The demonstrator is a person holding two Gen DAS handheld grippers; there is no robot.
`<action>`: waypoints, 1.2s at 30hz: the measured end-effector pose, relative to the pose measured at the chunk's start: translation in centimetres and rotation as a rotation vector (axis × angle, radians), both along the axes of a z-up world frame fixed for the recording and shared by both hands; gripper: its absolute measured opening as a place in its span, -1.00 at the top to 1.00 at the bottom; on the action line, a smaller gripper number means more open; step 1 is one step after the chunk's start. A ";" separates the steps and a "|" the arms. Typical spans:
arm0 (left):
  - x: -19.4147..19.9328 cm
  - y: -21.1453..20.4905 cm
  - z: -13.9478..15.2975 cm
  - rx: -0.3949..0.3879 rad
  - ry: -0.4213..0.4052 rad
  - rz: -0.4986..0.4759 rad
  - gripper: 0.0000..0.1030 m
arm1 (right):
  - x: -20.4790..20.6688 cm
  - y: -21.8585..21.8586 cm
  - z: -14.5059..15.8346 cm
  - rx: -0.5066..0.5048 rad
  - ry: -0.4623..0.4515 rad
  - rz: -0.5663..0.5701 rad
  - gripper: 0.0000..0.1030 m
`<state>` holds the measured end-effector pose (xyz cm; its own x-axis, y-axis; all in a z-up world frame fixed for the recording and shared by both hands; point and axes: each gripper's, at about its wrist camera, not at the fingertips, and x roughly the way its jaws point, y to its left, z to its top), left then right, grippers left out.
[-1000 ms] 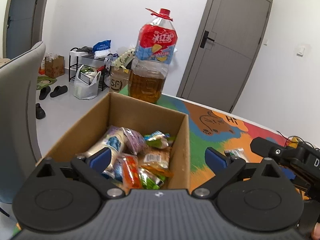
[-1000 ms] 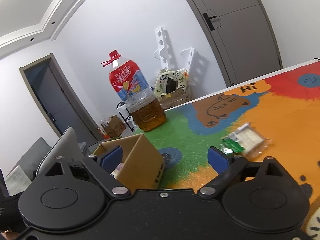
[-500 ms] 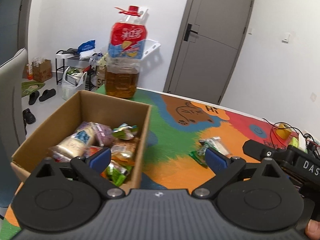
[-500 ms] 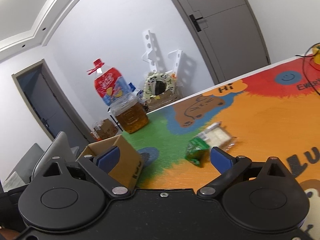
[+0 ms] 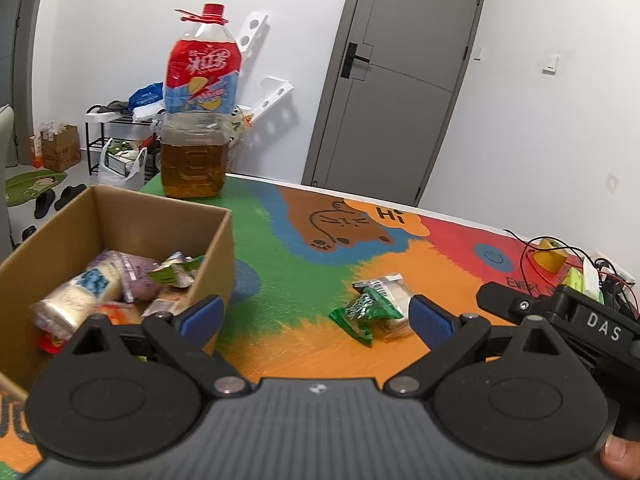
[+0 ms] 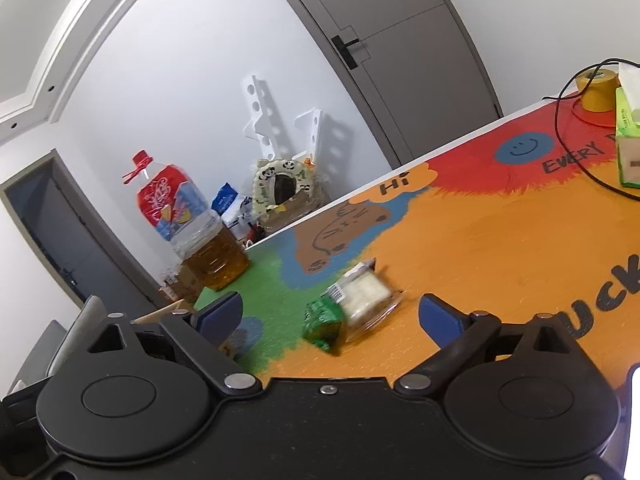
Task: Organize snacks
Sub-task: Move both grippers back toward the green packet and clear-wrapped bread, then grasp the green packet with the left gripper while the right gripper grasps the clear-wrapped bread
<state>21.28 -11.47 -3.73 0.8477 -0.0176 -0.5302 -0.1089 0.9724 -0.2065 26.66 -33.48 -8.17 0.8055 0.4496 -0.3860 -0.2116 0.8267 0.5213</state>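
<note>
Snacks are split between two places: several wrapped packets lie heaped in the open cardboard box [image 5: 120, 216] at the left end of the table [image 5: 296, 344], and two more lie loose on the orange patch of the painted top, touching each other. We see the green snack packet [image 5: 366, 312] crumpled, its long axis running from near-left toward far-right in the left wrist view, with the clear packet of pale wafers [image 5: 394, 290] just behind and beside it, angled the same way. In the right wrist view the wafer packet [image 6: 364, 294] points its sealed end toward the far edge of the table and the green snack packet [image 6: 323, 320] sits at its near-left end; both are blurred there, so we cannot read any print. Our left gripper [image 5: 316, 318] hangs above the table with its blue-padded fingers [image 5: 202, 314] spread wide and nothing between them; one pad hides part of the box's near corner, the other covers the edge of the wafer packet. Our right gripper [image 6: 330, 318] likewise has its fingers far apart and empty, framing the two loose packets. A large oil bottle [image 5: 198, 120] with a red cap stands upright beyond the box. The box's near wall is cut off by the gripper body, and the packets deep inside overlap too much for us to count.
</note>
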 end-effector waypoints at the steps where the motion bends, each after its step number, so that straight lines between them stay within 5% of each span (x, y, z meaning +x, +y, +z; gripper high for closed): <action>1: 0.3 -0.3 -0.1 0.000 0.001 -0.003 -0.90 | 0.3 -0.1 -0.1 -0.001 0.003 -0.002 -0.77; 18: 6.7 -2.1 -3.0 0.016 0.060 0.022 -0.88 | 6.7 0.5 -1.2 0.016 0.059 -0.016 -0.60; 29: 10.1 -2.7 -5.7 0.007 0.111 0.042 -0.83 | 8.9 -0.2 -4.6 0.052 0.118 -0.040 -0.49; 33: 11.1 -2.9 -6.9 -0.008 0.132 0.035 -0.66 | 8.9 -0.4 -4.8 0.033 0.112 -0.051 -0.49; 36: 11.5 -2.8 -7.5 -0.051 0.156 0.032 -0.24 | 9.0 -0.4 -5.0 0.034 0.111 -0.058 -0.49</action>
<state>32.82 -14.28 -11.25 0.7557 -0.0221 -0.6545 -0.1741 0.9567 -0.2334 35.64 -33.92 -13.14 0.7837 0.4179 -0.4595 -0.1036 0.8174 0.5667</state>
